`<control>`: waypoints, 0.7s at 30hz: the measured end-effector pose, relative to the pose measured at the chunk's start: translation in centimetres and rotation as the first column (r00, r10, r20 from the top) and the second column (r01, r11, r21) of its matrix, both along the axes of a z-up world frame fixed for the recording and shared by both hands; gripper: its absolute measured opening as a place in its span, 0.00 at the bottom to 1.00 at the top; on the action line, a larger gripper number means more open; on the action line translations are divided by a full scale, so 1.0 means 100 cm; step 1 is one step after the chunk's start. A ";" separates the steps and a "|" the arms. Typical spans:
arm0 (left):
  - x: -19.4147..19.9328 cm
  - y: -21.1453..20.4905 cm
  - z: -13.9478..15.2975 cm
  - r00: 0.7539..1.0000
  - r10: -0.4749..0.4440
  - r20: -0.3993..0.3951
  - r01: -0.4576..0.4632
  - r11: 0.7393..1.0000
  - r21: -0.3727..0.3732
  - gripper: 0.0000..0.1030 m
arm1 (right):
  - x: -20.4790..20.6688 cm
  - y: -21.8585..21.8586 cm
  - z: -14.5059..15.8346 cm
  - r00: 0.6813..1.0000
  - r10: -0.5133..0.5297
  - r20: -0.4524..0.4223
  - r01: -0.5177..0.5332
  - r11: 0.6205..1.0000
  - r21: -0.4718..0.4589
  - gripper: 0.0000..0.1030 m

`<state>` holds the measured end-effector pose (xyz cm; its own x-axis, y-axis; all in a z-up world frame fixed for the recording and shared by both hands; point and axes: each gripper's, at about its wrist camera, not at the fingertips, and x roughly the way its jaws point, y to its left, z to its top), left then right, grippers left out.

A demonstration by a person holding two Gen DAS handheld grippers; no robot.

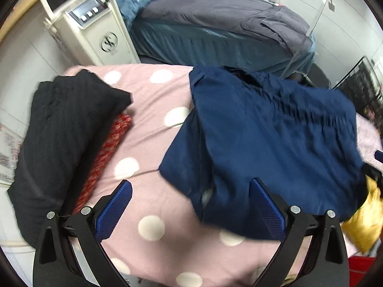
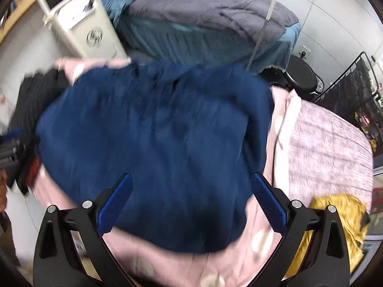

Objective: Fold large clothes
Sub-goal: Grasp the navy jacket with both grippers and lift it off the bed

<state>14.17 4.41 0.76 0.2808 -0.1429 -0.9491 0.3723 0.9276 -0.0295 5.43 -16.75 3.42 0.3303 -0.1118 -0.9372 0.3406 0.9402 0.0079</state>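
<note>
A navy blue garment (image 1: 275, 138) lies partly folded on a pink sheet with white dots (image 1: 153, 110); its collar points to the far side. In the right wrist view the same garment (image 2: 155, 148) fills the middle, blurred. My left gripper (image 1: 191, 186) is open and empty, hovering above the garment's near left edge. My right gripper (image 2: 191, 181) is open and empty above the garment's near edge. Each gripper's blue pads (image 1: 117, 205) stand wide apart.
A folded black garment (image 1: 64, 138) lies over a red knit piece (image 1: 105, 157) at the left. A yellow garment (image 2: 335, 217) lies at the near right. Behind are a bed with grey and blue covers (image 1: 215, 24), a white machine (image 1: 91, 26) and a black rack (image 2: 359, 88).
</note>
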 end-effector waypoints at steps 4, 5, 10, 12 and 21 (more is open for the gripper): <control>0.050 -0.016 -0.015 0.994 -0.030 -0.104 0.015 0.989 -0.148 0.94 | 0.058 -0.048 -0.007 0.998 -0.050 0.031 0.049 0.998 0.037 0.95; 0.060 -0.021 -0.022 0.990 -0.042 -0.137 0.017 0.984 -0.176 0.94 | 0.077 -0.061 -0.012 0.998 -0.063 0.030 0.063 0.998 0.030 0.95; 0.086 -0.047 -0.073 0.949 -0.081 -0.306 0.009 0.973 -0.230 0.85 | 0.125 -0.094 -0.061 0.995 -0.083 -0.058 0.081 0.996 -0.036 0.78; 0.071 -0.053 -0.086 0.949 -0.119 -0.292 0.067 0.981 -0.183 0.66 | 0.121 -0.092 -0.085 0.988 -0.084 -0.130 0.078 0.996 -0.045 0.38; -0.041 -0.014 -0.130 0.911 -0.216 -0.351 0.175 0.974 -0.146 0.33 | -0.021 -0.020 -0.120 0.984 0.073 -0.162 -0.056 0.993 0.108 0.14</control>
<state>10.04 2.97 -12.29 -0.1230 -0.2684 -0.9554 0.4903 0.8206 -0.2936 3.36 -18.73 -8.57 0.1729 0.0046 -0.9849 0.2836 0.9574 0.0543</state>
